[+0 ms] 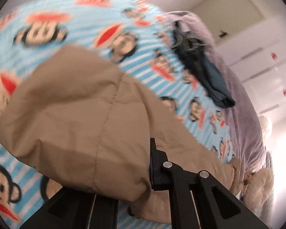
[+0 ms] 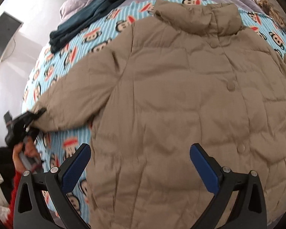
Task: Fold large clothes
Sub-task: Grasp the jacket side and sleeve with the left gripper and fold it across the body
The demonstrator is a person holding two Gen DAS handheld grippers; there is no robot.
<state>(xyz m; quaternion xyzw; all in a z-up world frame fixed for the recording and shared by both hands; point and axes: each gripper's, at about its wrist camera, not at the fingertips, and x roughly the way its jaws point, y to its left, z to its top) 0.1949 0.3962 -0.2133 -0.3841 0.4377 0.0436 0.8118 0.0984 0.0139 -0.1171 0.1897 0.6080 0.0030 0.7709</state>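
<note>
We had the tan jacket (image 2: 181, 99) flat, front up, on the monkey-print sheet (image 2: 97, 43). Left gripper (image 2: 31, 117) was clamped on the sleeve cuff (image 2: 42, 118); right gripper (image 2: 140, 162) hung over the hem, jaws apart, empty. Best: carry the sleeve across the chest, keep it taut.

Left tongs (image 2: 35, 117) clamped, right tongs (image 2: 140, 164) spread wide

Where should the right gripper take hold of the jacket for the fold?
Probably the hem edge of the jacket, approached from above near the right gripper, whose jaws hang open over it. The jacket lies flat, front up, collar far; the padded hem is the nearest free edge. The left gripper is already shut on the sleeve cuff, so that end is taken.
</note>
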